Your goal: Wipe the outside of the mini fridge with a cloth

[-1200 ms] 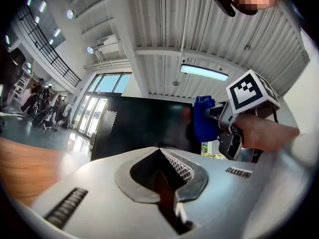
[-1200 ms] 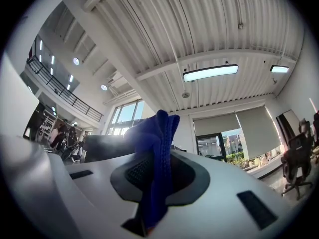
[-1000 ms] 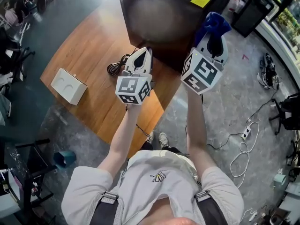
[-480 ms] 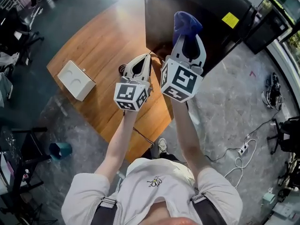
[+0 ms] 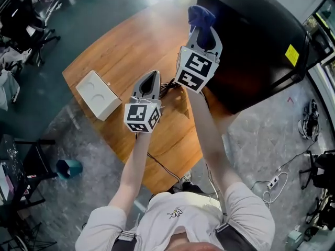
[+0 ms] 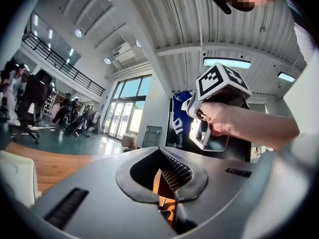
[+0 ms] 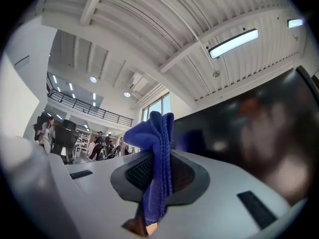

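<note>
**Right fingers point(image 7: 133, 172) pinch blue cloth point(image 7: 155, 148)**

We've got the right gripper point(image 5: 201, 29) up beside the black fridge point(image 5: 251, 41), cloth bunched; left gripper point(image 5: 149, 83) hangs closed and empty over the table point(image 5: 120, 46). We'd spread that cloth flat on the glossy side and press evenly. Busy open hall, cables point(image 5: 272, 178) on the floor point(image 5: 251, 140).

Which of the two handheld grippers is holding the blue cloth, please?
The white right gripper: its jaws pinch the folded blue cloth, while the left gripper holds nothing.

A brown wooden table point(image 5: 131, 51) held a white box point(image 5: 98, 94) left of the left gripper point(image 5: 151, 75), a black mini fridge point(image 5: 256, 46) by the right gripper point(image 5: 202, 29).
</note>
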Action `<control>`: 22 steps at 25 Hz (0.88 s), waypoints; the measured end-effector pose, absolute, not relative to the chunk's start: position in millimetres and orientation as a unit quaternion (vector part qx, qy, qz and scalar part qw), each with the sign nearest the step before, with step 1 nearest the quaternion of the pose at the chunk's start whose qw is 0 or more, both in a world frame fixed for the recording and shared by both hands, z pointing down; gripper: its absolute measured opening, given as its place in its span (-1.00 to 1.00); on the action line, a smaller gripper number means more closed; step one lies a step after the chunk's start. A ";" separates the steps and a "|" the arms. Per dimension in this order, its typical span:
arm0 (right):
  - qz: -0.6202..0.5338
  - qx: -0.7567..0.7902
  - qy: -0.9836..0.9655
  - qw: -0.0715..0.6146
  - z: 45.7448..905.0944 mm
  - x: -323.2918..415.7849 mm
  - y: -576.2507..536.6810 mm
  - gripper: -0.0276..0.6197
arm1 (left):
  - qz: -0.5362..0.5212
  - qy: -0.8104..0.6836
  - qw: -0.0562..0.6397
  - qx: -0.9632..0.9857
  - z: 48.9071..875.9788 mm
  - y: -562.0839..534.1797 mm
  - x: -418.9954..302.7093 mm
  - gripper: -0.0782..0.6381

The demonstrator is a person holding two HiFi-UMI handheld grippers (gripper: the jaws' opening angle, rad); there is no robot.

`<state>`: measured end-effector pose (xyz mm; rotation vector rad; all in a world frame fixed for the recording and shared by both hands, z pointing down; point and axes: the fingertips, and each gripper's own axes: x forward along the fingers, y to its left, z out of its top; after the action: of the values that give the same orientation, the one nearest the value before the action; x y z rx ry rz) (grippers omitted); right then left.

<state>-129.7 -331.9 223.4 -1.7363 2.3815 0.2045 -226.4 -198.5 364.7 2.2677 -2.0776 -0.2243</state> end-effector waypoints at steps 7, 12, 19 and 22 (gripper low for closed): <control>0.072 -0.593 0.799 0.071 218.3 -166.7 -372.1 -0.73 | -0.073 -0.681 0.047 0.727 383.1 -201.0 -246.7 -0.77; 0.080 -0.595 0.798 0.055 222.3 -180.7 -381.7 -0.73 | -0.072 -0.685 0.048 0.723 383.2 -203.6 -255.2 -0.77; 0.059 -0.619 0.781 0.055 232.9 -162.3 -392.5 -0.73 | -0.066 -0.693 0.047 0.717 385.0 -199.1 -262.5 -0.77; 0.058 -0.627 0.774 0.061 232.0 -152.8 -387.7 -0.73 | -0.069 -0.696 0.050 0.713 384.4 -197.7 -264.0 -0.77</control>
<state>-152.8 -387.7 232.0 -1.8974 2.3435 0.1758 -264.0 -197.7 384.4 2.1703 -2.1198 -0.2107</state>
